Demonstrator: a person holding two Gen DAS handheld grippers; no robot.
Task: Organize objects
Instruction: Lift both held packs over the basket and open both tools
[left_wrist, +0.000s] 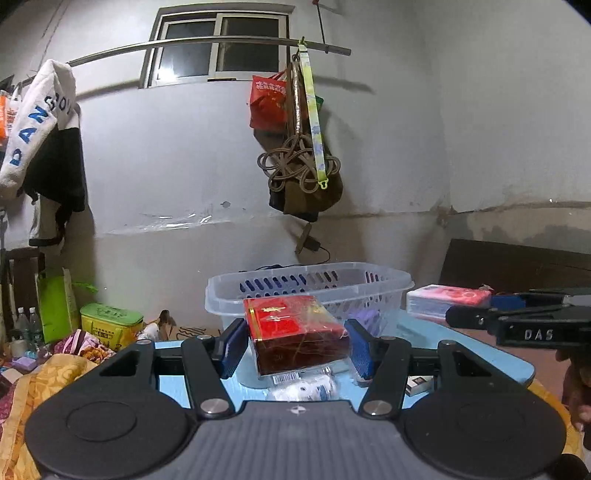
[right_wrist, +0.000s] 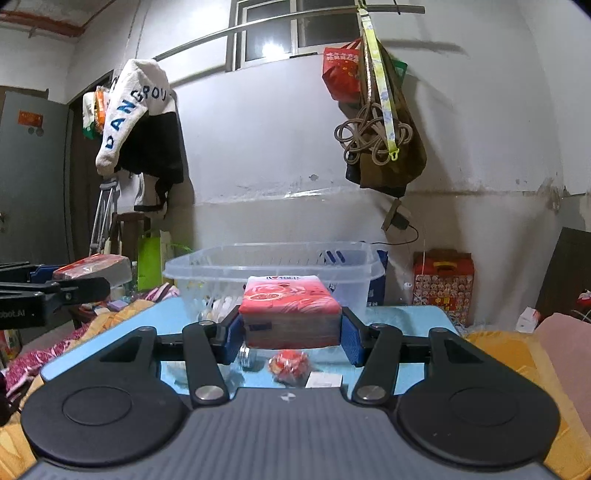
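My left gripper (left_wrist: 295, 345) is shut on a red box wrapped in clear film (left_wrist: 295, 332), held above the blue table (left_wrist: 461, 347) in front of a clear plastic basket (left_wrist: 310, 288). My right gripper (right_wrist: 291, 328) is shut on a red and pink tissue pack (right_wrist: 290, 312), held above the table in front of the same basket (right_wrist: 273, 266). The right gripper with its pack (left_wrist: 448, 301) shows at the right of the left wrist view. The left gripper with its box (right_wrist: 92, 267) shows at the left of the right wrist view.
On the table under the grippers lie a white wrapped packet (left_wrist: 306, 389), a small box (left_wrist: 417, 384), a red wrapped sweet (right_wrist: 290, 363) and a metal piece (right_wrist: 247, 358). Patterned bedding (left_wrist: 55, 369) lies left. Bags (left_wrist: 291, 147) hang on the wall.
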